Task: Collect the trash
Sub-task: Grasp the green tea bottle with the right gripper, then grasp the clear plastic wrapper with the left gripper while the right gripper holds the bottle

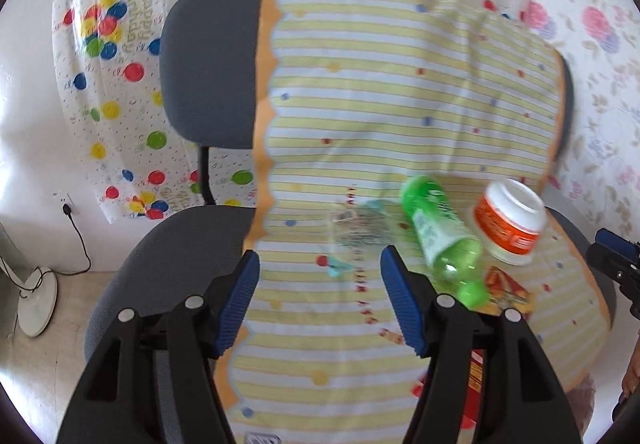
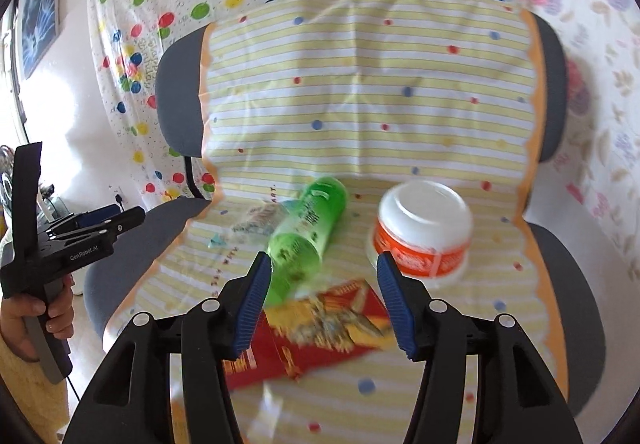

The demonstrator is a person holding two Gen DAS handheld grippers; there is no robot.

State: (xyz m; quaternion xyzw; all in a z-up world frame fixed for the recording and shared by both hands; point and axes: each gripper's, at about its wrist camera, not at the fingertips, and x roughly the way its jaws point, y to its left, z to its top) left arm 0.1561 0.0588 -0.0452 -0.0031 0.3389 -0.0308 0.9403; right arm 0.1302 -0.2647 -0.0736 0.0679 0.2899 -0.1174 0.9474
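Observation:
On the striped cloth [image 1: 344,115] over a grey office chair lie a green plastic bottle [image 1: 440,232] [image 2: 308,232], an upturned white and orange cup [image 1: 510,222] [image 2: 422,234], a crumpled clear wrapper [image 1: 356,230] [image 2: 256,222] and a red and yellow snack bag [image 2: 320,328] [image 1: 508,290]. My left gripper [image 1: 320,284] is open and empty, just in front of the clear wrapper. My right gripper [image 2: 322,284] is open and empty, above the red bag, with the bottle's cap end by its left finger.
The grey chair seat [image 1: 160,252] shows left of the cloth. A dotted sheet [image 1: 120,43] hangs behind. A white fan base [image 1: 36,304] and a wall socket with cable [image 1: 66,207] are at the left. The left gripper also shows in the right wrist view [image 2: 132,217].

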